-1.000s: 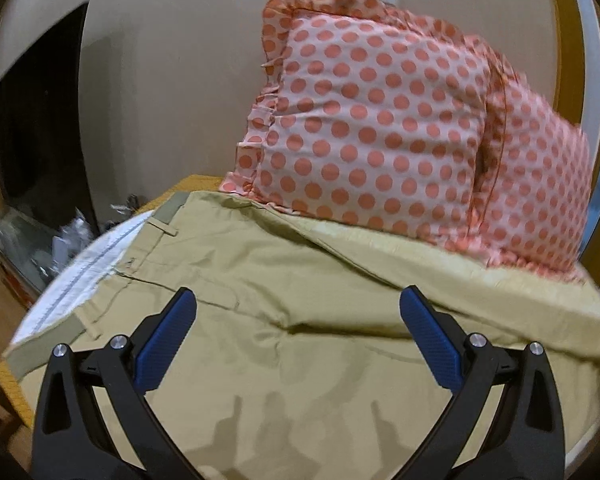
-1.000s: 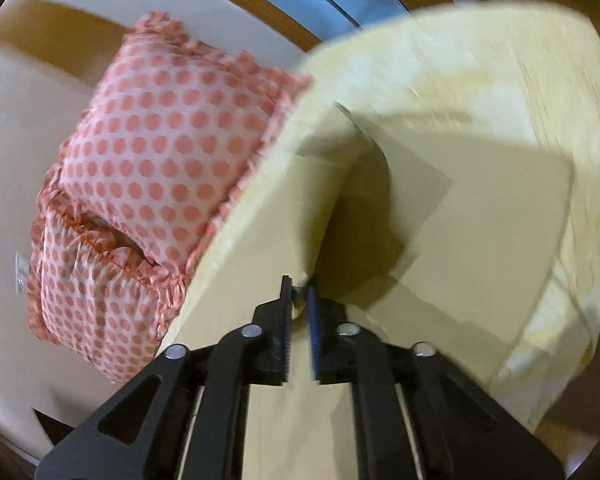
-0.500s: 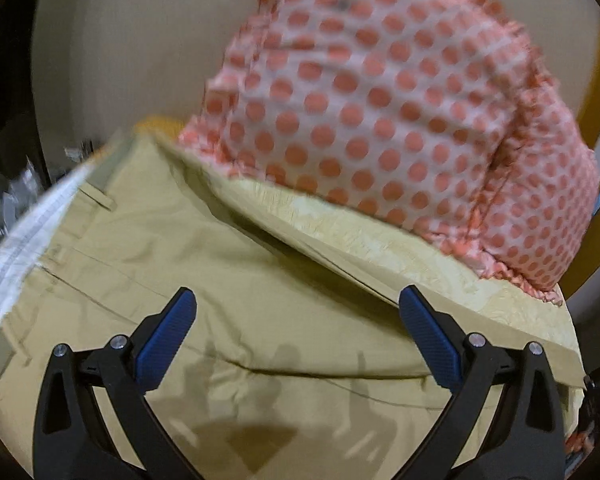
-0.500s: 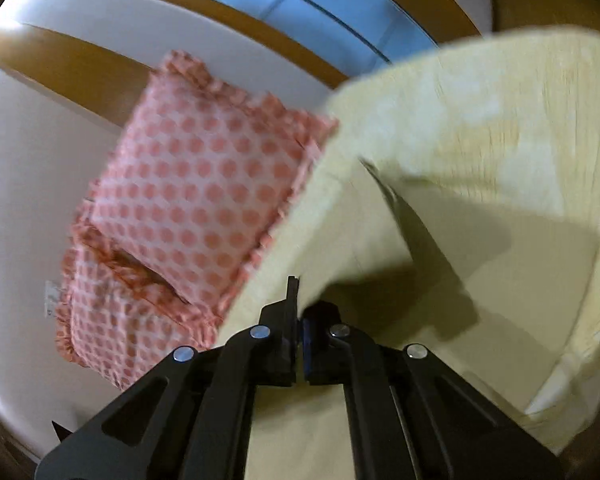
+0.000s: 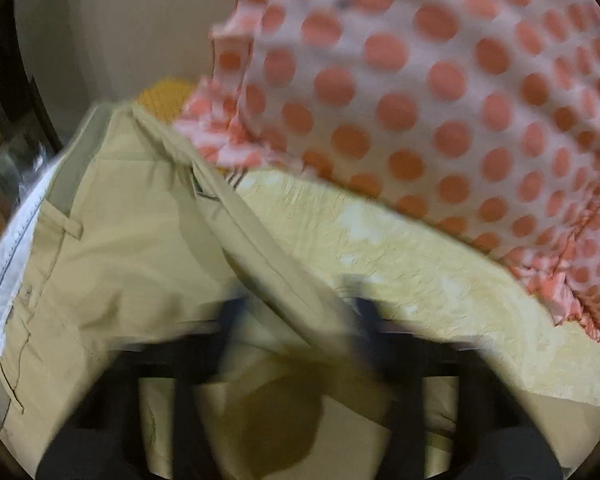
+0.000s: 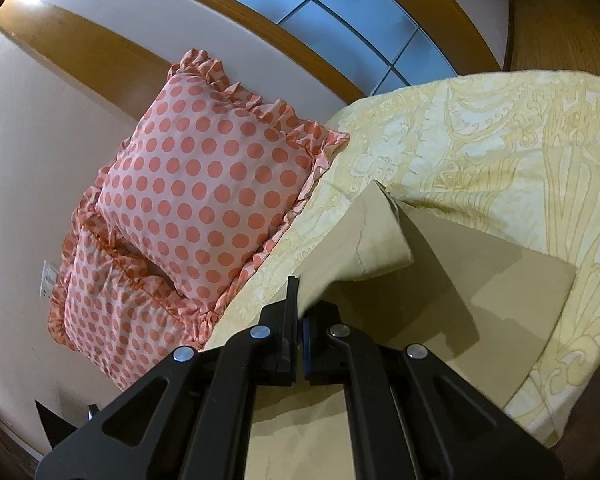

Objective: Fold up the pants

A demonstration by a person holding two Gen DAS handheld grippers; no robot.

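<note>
Khaki pants [image 5: 132, 264] lie on a pale yellow bedspread [image 5: 440, 280], waistband at the left. My left gripper [image 5: 296, 320] is blurred by motion; its jaws stand around the far edge of the pants, narrower than before, and I cannot tell if they grip. In the right wrist view my right gripper [image 6: 300, 316] is shut on a pant leg [image 6: 364, 248] and holds its cuff end lifted over the other leg [image 6: 500, 280].
Two pink polka-dot pillows [image 6: 204, 192] lean against the wall at the bed's far side, close to the left gripper [image 5: 440, 100]. A window [image 6: 340, 8] is behind. The bedspread [image 6: 520, 152] drops off at the right edge.
The left gripper moved forward to the pants' far edge and its jaws closed in. The right gripper lifted the pant leg higher and swung left.
</note>
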